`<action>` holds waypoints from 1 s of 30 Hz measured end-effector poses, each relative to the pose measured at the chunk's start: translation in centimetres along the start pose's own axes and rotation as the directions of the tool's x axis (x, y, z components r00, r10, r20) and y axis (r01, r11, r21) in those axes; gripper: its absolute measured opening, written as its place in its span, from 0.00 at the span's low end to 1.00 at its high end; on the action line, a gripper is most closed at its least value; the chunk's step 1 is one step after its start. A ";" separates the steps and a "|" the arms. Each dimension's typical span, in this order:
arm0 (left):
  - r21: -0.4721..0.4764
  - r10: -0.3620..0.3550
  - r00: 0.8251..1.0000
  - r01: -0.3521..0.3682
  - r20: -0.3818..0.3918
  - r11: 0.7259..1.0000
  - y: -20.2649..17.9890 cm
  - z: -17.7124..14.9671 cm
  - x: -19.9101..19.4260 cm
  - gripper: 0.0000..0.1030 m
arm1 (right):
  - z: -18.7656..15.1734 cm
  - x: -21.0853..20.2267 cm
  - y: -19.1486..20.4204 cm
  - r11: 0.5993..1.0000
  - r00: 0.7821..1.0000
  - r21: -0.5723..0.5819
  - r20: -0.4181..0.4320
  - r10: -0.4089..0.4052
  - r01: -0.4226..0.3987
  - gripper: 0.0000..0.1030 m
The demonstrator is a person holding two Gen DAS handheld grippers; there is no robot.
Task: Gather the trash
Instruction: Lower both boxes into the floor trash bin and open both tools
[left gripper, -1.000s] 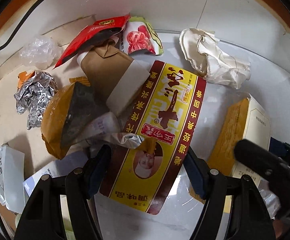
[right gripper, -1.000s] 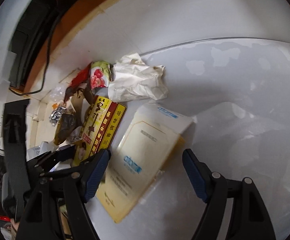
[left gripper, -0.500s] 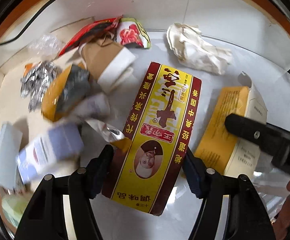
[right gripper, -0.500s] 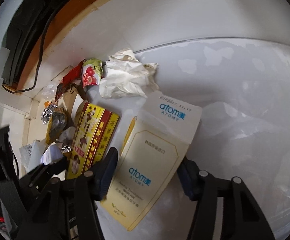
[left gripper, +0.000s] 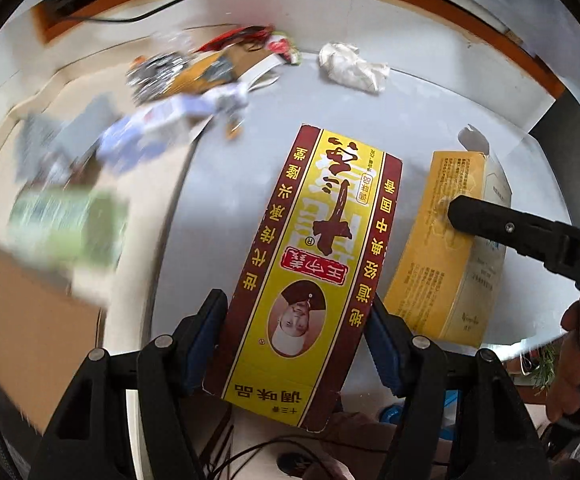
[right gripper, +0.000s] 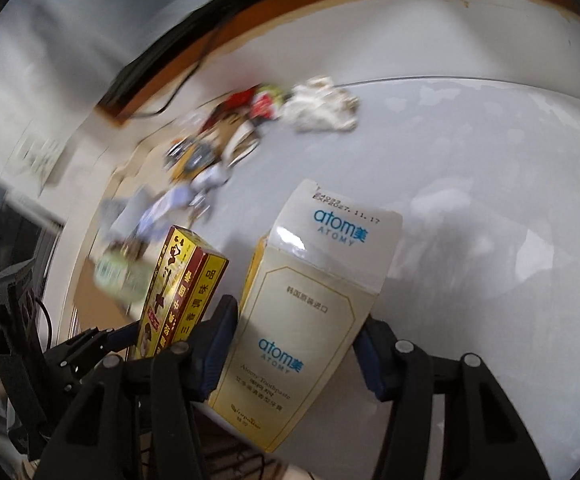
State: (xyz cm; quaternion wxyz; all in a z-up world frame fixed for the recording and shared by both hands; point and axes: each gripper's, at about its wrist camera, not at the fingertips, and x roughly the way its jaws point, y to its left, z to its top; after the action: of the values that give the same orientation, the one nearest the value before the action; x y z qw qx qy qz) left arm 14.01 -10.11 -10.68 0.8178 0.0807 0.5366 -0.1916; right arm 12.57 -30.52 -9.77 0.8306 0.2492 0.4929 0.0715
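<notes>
Your left gripper [left gripper: 295,340] clamps the red-and-yellow cardboard seasoning carton [left gripper: 313,264] across its width. Your right gripper [right gripper: 295,344] pinches the cream toothpaste carton [right gripper: 309,312] likewise. Both are lifted off the white table [right gripper: 489,160]. They look light, hollow and crushable; squeeze gently near the lower end.

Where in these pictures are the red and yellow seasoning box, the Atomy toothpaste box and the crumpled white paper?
red and yellow seasoning box [left gripper: 313,264], left wrist view, middle of its printed front.
Atomy toothpaste box [right gripper: 301,320], right wrist view, cream front panel.
crumpled white paper [left gripper: 351,66], left wrist view, centre of the wad.
</notes>
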 end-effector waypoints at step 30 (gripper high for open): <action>-0.116 0.193 0.969 -0.212 -0.152 0.970 5.1 -25.2 14.9 0.64 | -27.0 15.4 2.4 0.890 0.967 -0.440 -0.154 -0.201 0.115 0.55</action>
State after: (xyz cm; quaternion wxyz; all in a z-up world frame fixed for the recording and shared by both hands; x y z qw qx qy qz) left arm -0.05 -0.29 -34.93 0.7971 0.0941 0.5929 -0.0650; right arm -2.40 -13.60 -31.23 0.8155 0.0116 0.5628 0.1340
